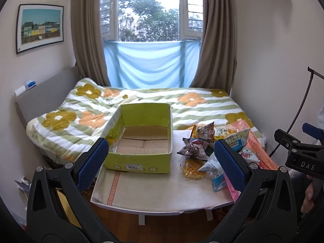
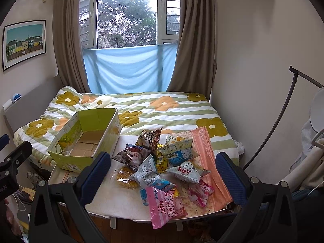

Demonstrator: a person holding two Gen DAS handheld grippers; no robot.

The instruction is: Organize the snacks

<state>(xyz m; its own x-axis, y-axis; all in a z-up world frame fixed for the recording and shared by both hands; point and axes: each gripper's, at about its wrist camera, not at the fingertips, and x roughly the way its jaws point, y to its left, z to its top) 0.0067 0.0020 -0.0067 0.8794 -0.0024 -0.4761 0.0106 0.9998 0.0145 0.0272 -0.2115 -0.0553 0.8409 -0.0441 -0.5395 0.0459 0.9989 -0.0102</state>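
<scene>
**Snack pile untouched, box empty, both grippers wide**

While nothing has yet gone into it, the green cardboard box (image 1: 141,139) sits open on the left part of the small table (image 1: 141,198) in the left wrist view, its bottom bare. The left gripper (image 1: 162,162) hangs short of the table with fingers spread wide and nothing between them. The snack pile (image 1: 214,151) lies to the right of the box, a waffle pack (image 1: 193,169) nearest the table's middle. The right gripper (image 1: 303,154) shows at the frame's right edge.

From the right wrist view, the right gripper (image 2: 164,174) is likewise spread wide and empty, aimed at the heap. A pink marshmallow bag (image 2: 165,206) overhangs the near table edge, and a long orange pack (image 2: 210,162) runs along the right side. A blue-and-white packet (image 2: 149,174) leans on its neighbours.

The risks, as I judge them: the packets overlap loosely, so pulling one may drag others, and the overhanging pink bag could slide to the floor if nudged. Puffed, slick bags may squirt from a pinch. The light box might shift if bumped.
</scene>
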